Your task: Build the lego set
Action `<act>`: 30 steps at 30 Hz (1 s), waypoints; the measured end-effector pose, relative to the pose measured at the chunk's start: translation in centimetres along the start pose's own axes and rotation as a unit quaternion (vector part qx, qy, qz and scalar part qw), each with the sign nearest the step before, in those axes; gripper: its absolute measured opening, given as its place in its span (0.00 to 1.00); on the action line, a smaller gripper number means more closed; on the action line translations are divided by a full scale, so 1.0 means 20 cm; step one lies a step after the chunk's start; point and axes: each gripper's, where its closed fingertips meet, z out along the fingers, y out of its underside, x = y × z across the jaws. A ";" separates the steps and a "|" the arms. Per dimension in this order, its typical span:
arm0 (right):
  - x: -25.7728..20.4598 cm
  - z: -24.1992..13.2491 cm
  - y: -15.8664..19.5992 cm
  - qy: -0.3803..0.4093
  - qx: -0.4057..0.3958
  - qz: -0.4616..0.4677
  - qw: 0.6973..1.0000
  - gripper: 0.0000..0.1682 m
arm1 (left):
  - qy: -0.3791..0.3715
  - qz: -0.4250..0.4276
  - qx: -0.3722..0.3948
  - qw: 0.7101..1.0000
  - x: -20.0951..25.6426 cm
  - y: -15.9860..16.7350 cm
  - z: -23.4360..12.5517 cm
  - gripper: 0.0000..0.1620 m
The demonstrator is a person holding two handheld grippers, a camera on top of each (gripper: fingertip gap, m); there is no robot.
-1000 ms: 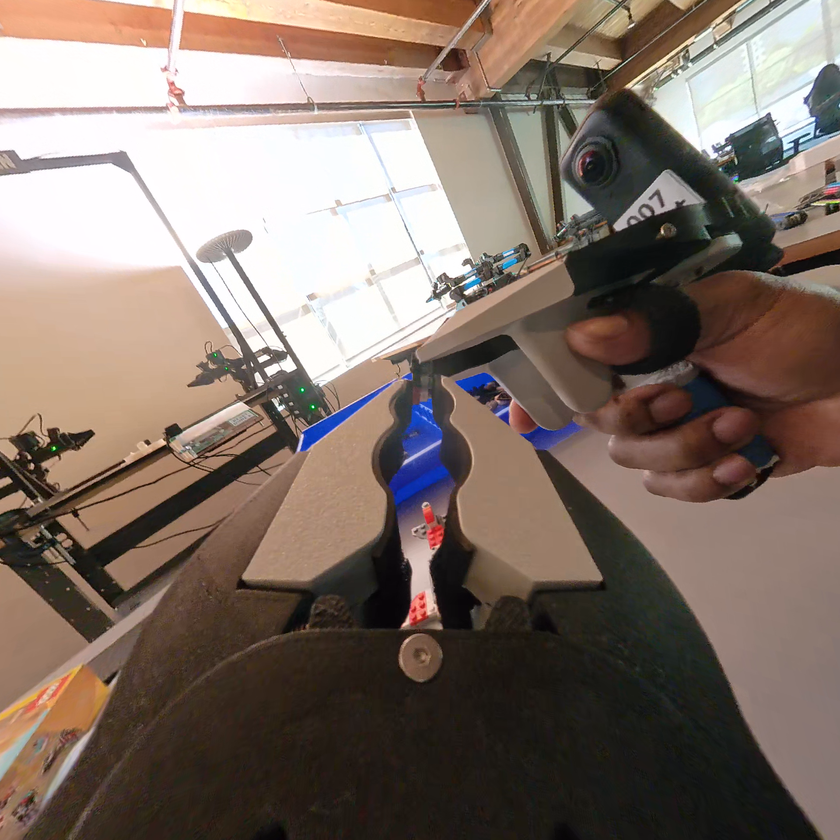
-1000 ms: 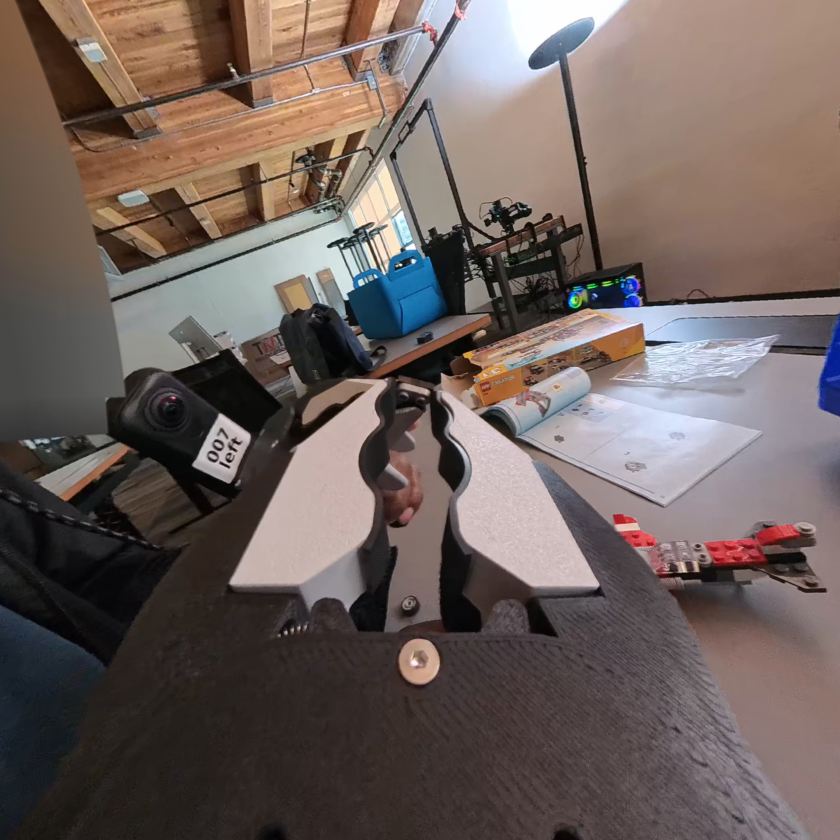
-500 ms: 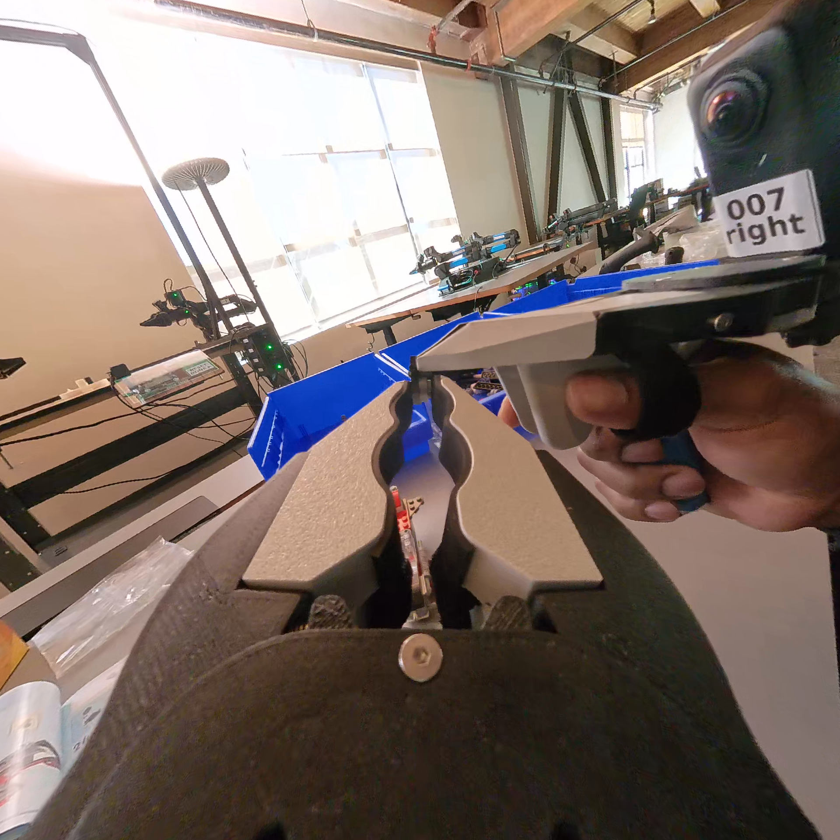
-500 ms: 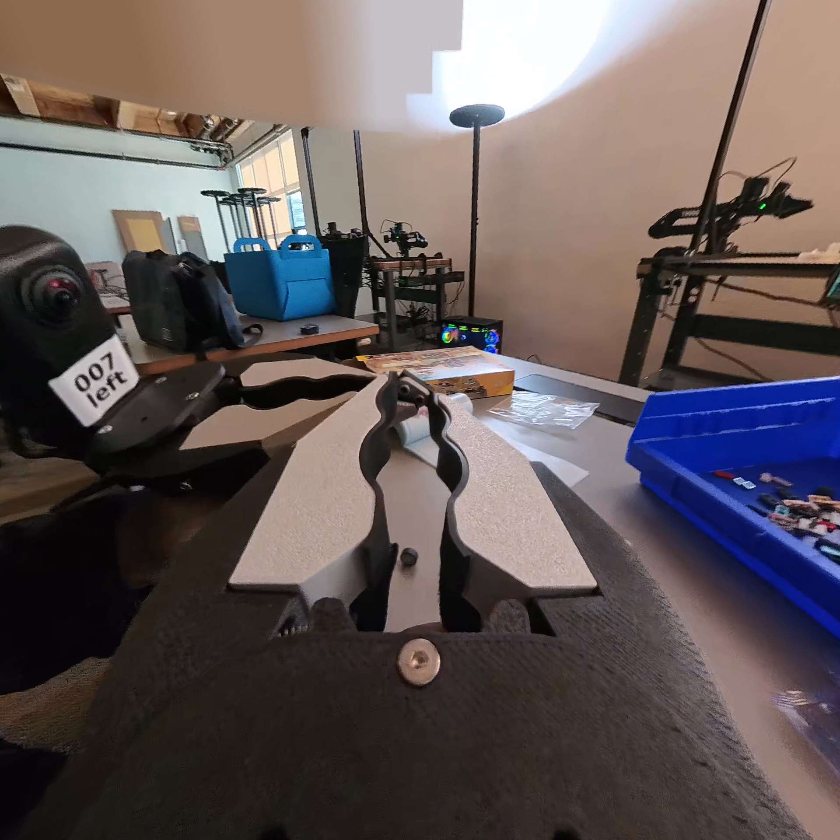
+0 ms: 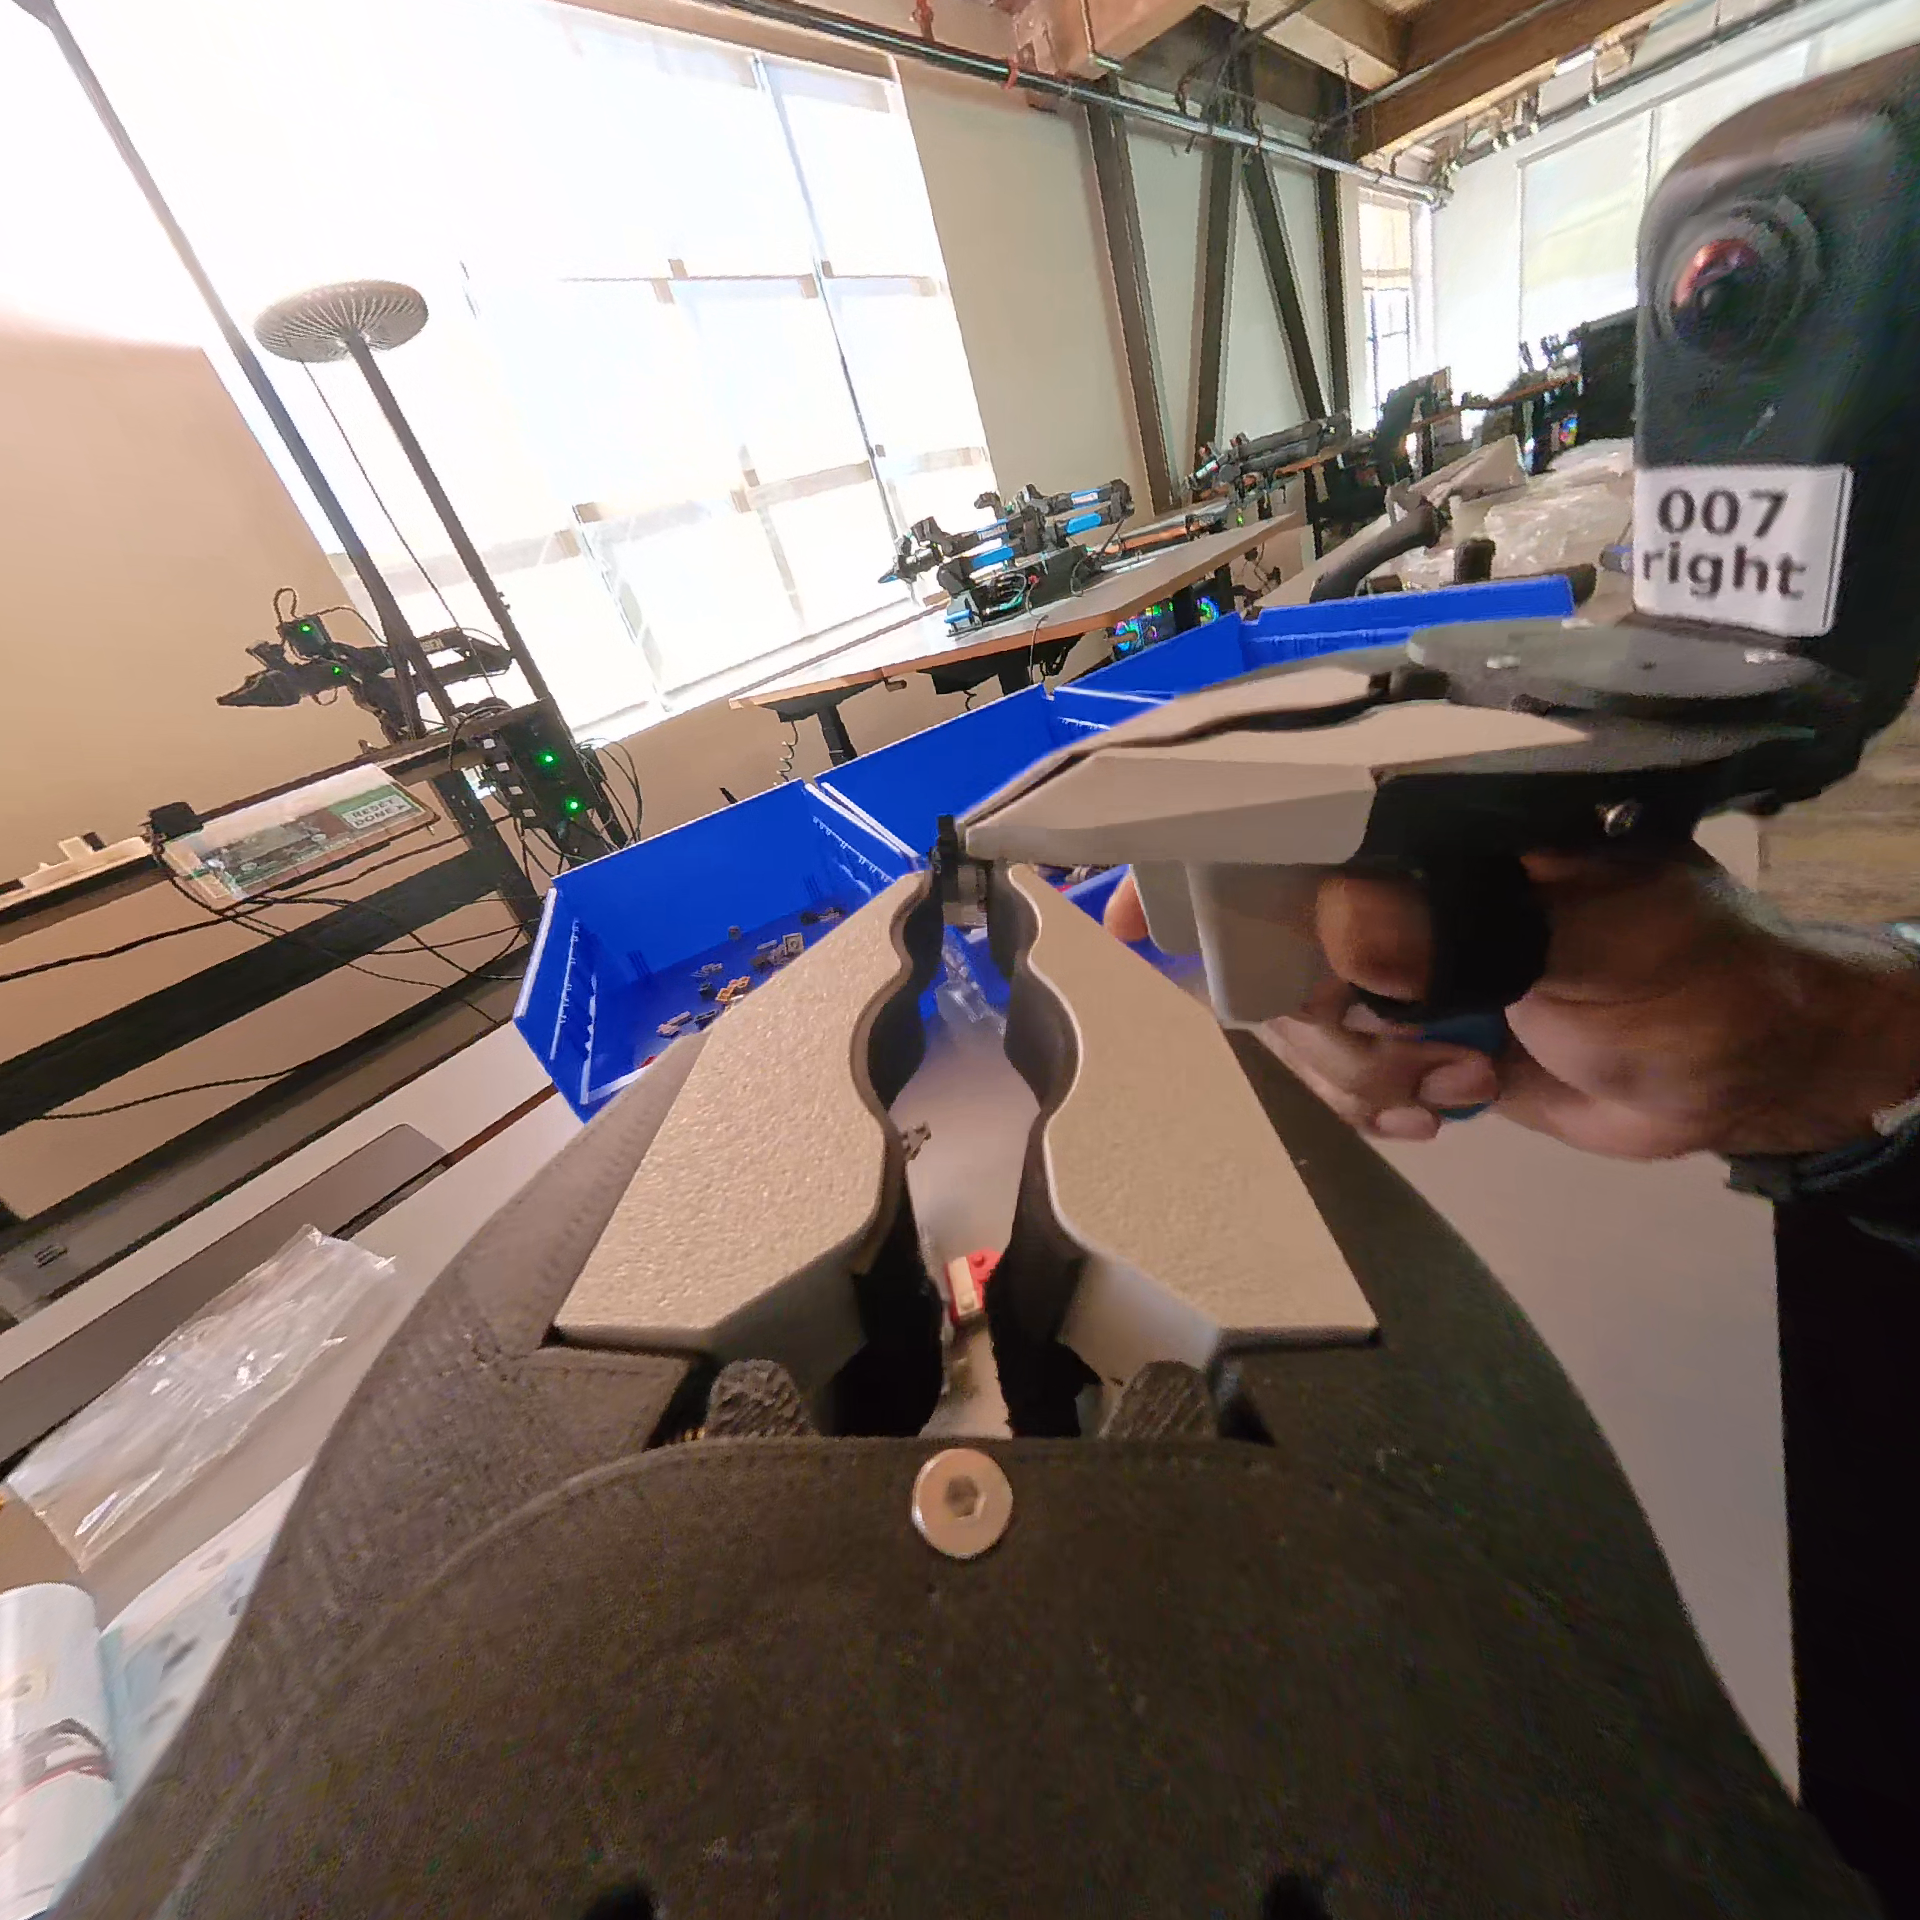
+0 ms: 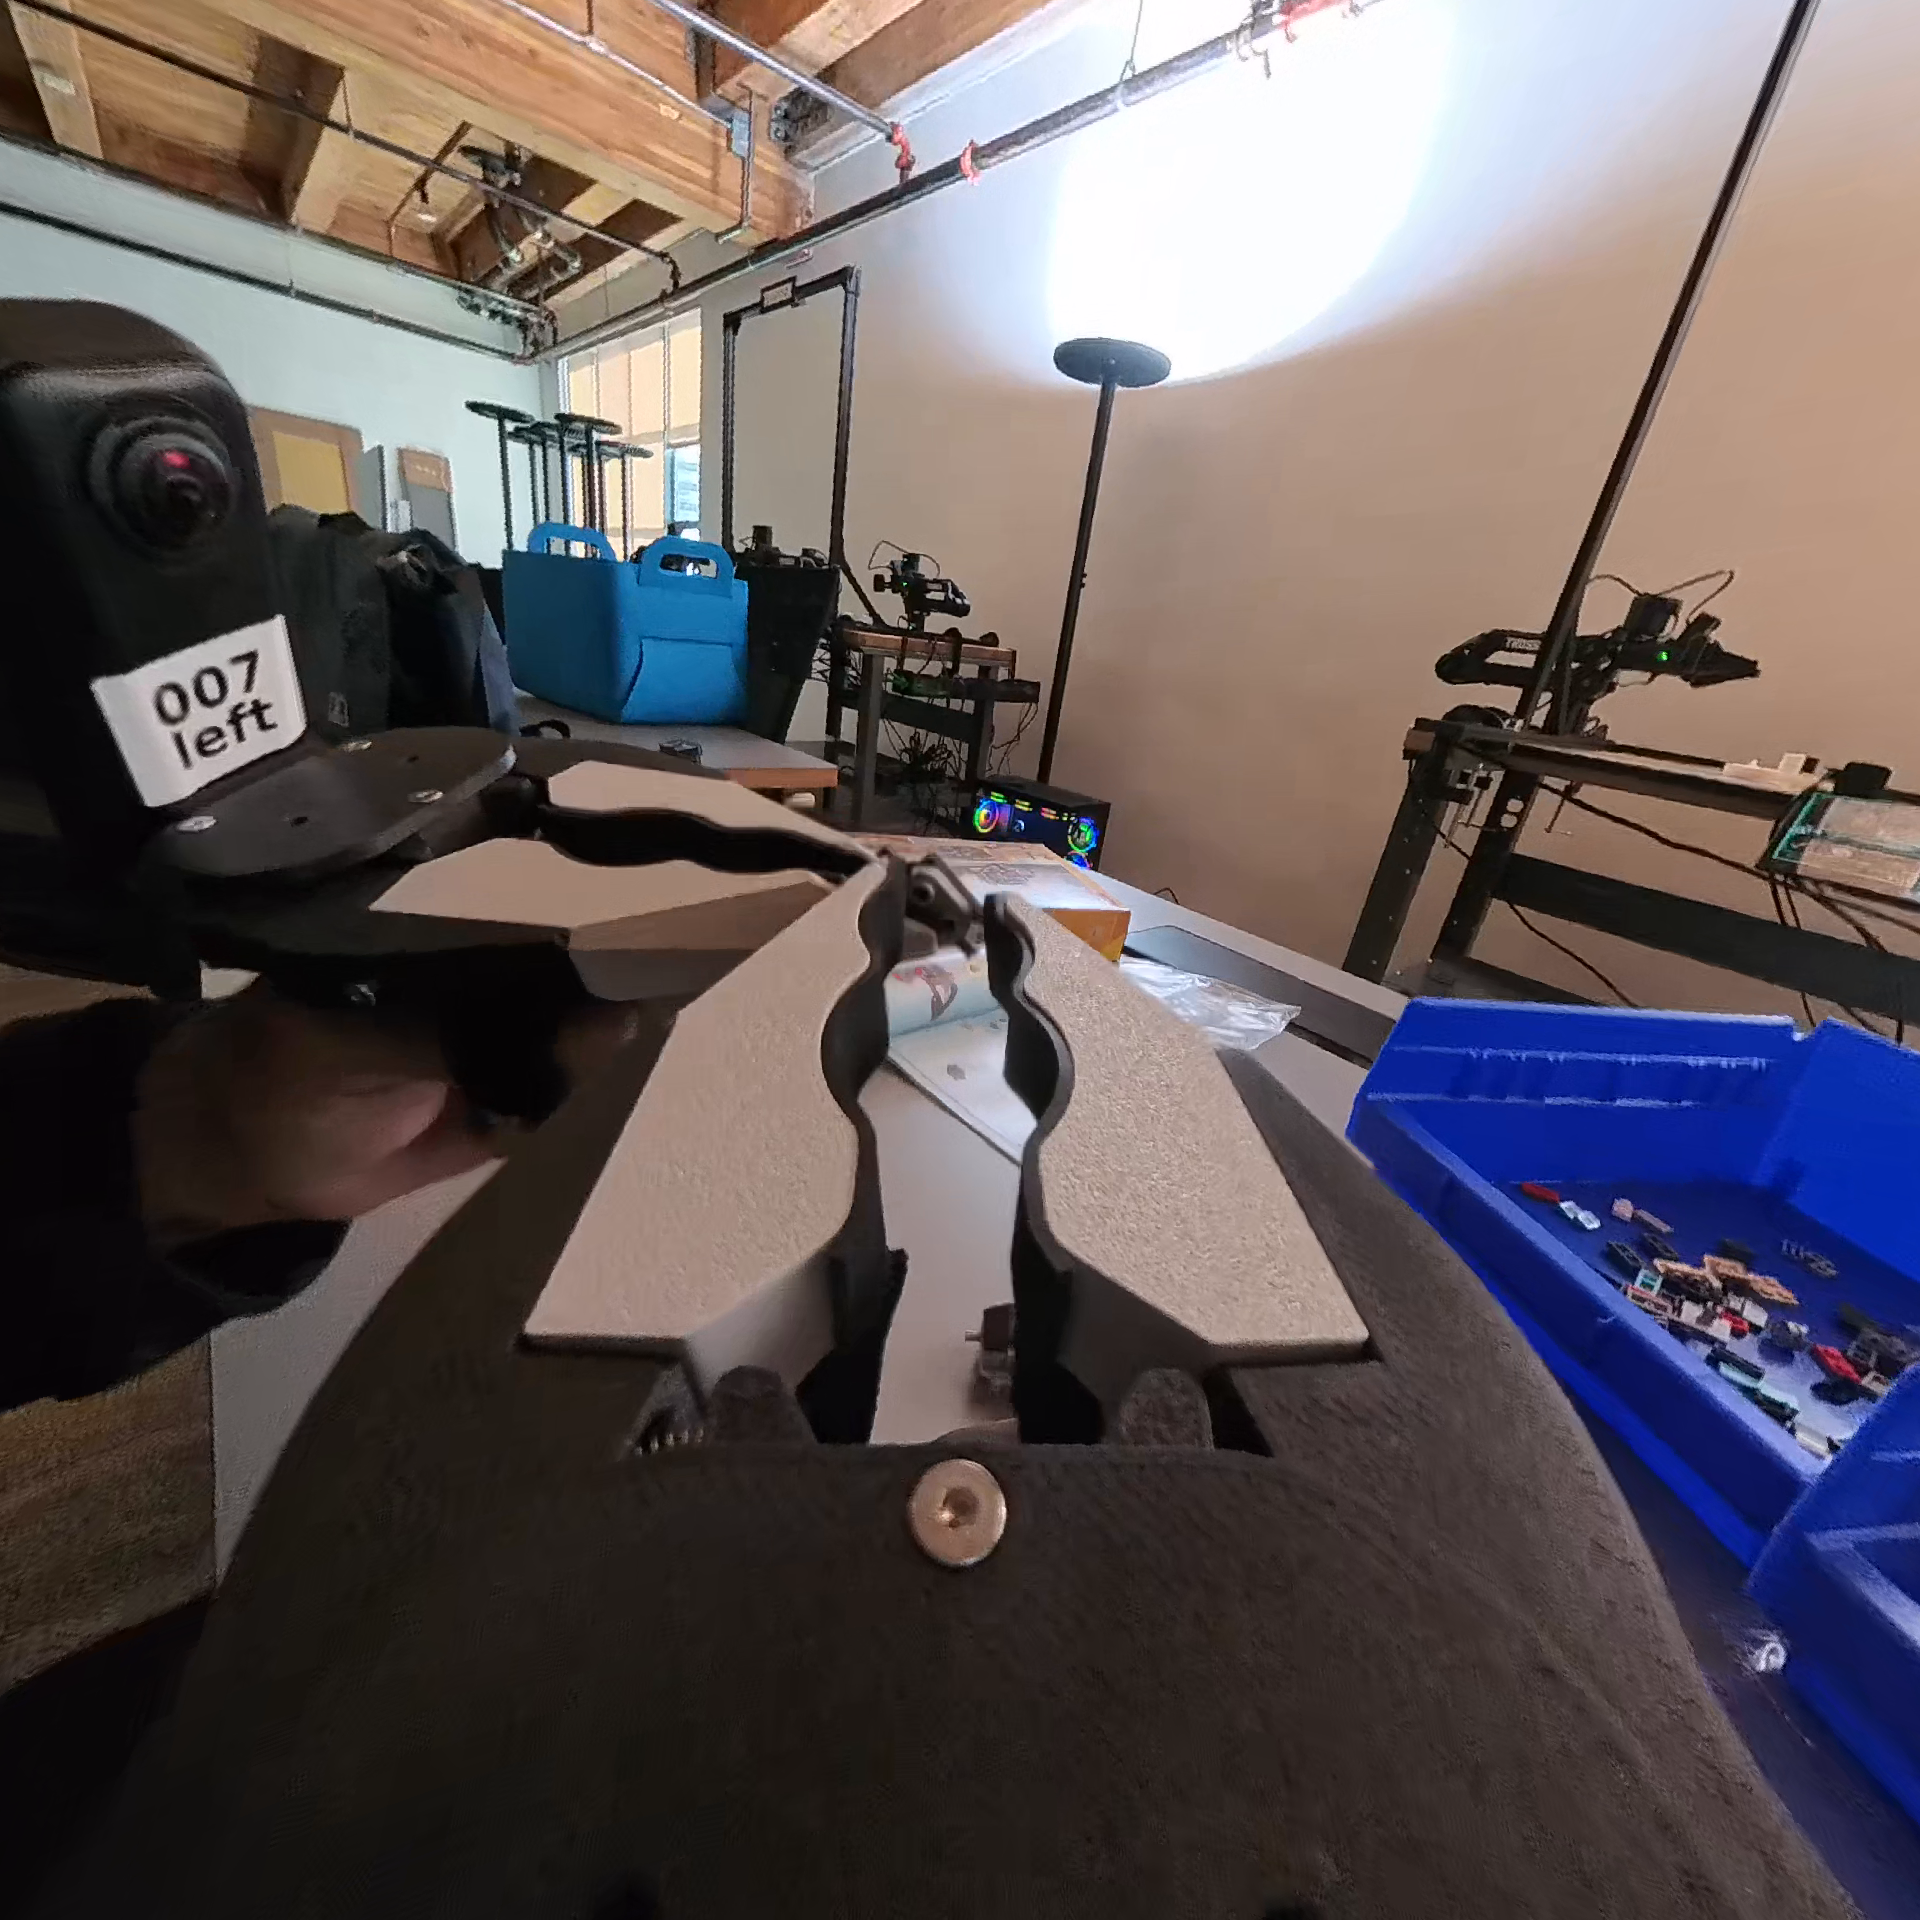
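Left gripper (image 5: 964, 891) pinching a small dark grey lego piece (image 5: 961, 894) at its tips, my right gripper (image 6: 940, 906) nearly closed, meeting it midair above the grey tabletop (image 5: 1621, 1299). Any misalignment, and I reckon it pops loose.

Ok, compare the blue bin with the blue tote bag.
The blue bin sits on the near table, holding loose lego pieces; the blue tote bag stands on a far table, contents unseen. The bin is deep blue and rigid; the tote is lighter, with two handles. Both are open-topped.
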 end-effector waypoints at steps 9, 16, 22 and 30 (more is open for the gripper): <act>-0.05 -0.01 0.00 -0.036 -0.038 -0.072 0.996 0.09 | 0.027 0.054 -0.018 0.998 0.02 0.01 -0.04 0.06; -0.07 -0.04 0.05 -0.089 -0.072 -0.072 0.991 0.07 | 0.043 0.067 -0.032 0.996 0.04 0.06 -0.04 0.06; -0.21 -0.01 0.19 -0.127 -0.117 -0.110 0.979 0.00 | 0.001 0.056 -0.044 0.997 -0.08 0.09 -0.05 0.06; -0.01 0.00 0.06 -0.064 -0.025 0.029 0.997 0.14 | 0.069 -0.143 0.016 0.987 -0.09 0.05 -0.07 0.06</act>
